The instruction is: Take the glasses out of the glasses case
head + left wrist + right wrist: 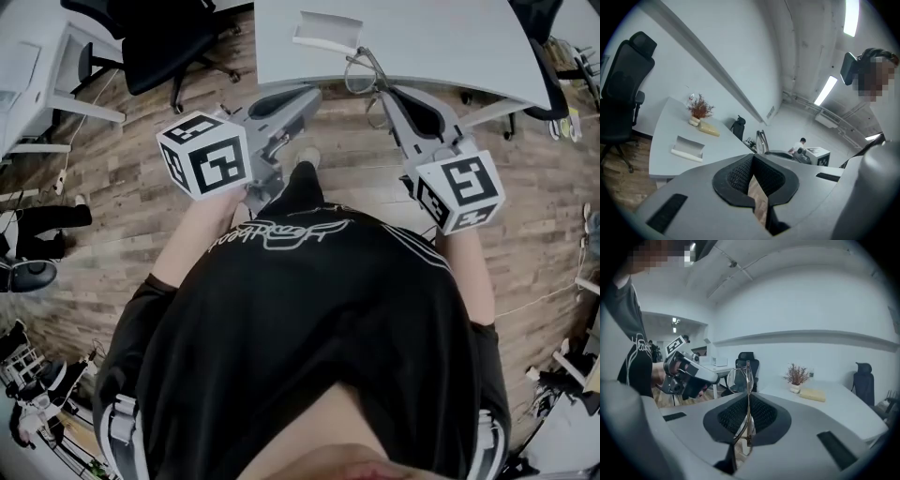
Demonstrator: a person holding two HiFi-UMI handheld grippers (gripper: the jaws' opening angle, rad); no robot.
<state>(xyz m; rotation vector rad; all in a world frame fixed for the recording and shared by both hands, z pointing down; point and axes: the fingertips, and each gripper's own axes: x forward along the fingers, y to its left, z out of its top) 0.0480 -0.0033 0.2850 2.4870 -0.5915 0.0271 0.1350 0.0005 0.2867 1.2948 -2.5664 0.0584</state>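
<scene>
The thin metal-framed glasses (357, 77) hang in the air at the near edge of the grey table (450, 42), with my right gripper (380, 82) shut on them. In the right gripper view the frame (737, 377) stands upright between the black pads (761, 414). The white glasses case (325, 33) lies open on the table just beyond; the left gripper view shows the case (687, 149) with nothing visible in it. My left gripper (302, 97) is held left of the glasses, off the table, its jaws together with nothing in them (752, 161).
A small plant (699, 108) and a yellow block (708, 129) sit at the far end of the table. A black office chair (155, 37) stands left of the table on the wooden floor (112, 169). Another chair (746, 363) and desks stand further off.
</scene>
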